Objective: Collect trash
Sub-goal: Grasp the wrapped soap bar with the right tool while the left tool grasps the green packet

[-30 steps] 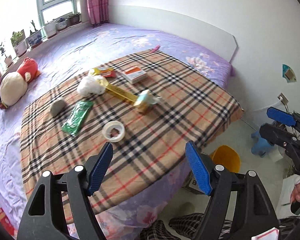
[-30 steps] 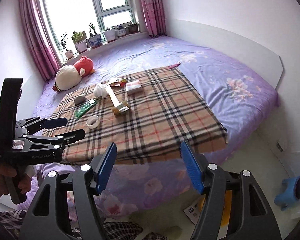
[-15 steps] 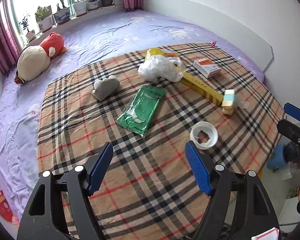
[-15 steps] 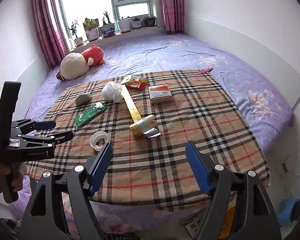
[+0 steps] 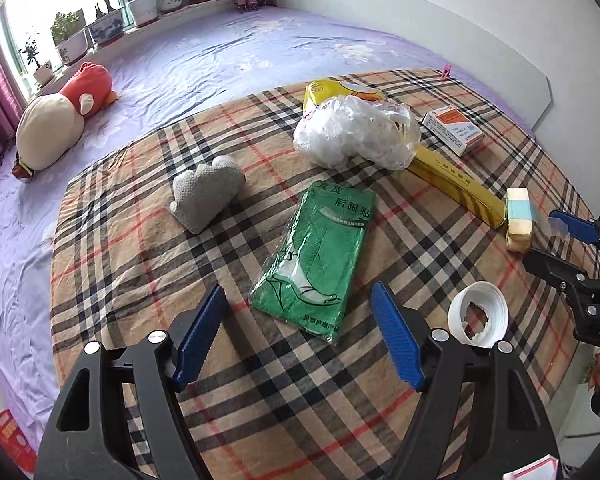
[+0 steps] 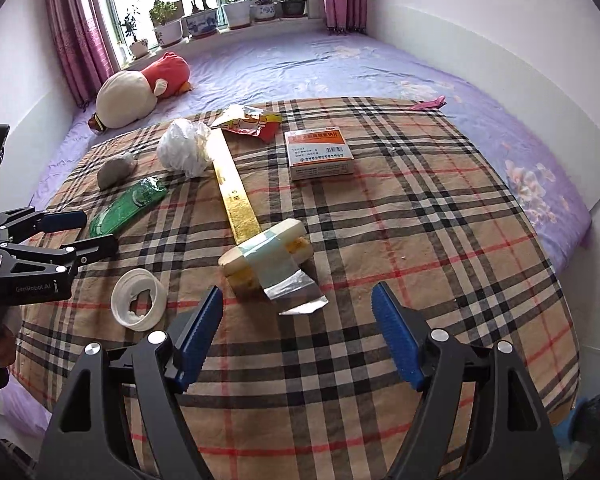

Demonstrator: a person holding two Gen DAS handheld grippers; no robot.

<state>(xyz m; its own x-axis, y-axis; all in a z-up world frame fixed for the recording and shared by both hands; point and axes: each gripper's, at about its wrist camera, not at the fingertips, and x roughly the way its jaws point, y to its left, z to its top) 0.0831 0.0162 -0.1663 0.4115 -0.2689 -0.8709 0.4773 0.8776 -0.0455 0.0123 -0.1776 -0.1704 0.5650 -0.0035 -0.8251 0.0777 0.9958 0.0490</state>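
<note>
left claw (image 5: 296, 330) black | blue ribbed pads (image 5: 198, 336) | silver screws

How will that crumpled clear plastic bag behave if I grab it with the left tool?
The crumpled plastic bag looks thin and airy, so it is probably very light and will squash between the fingers. Its glossy film may slip, so grip deep. It overlaps the long yellow box and may nudge it as it lifts.

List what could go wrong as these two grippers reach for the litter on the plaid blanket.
1. The flat green plastic packet lies flush on the soft plaid blanket; the open left gripper may pinch cloth with it.
2. The foil-taped cream block touches the long yellow box; the open right gripper may drag both.
3. The grippers are close and might collide.
</note>
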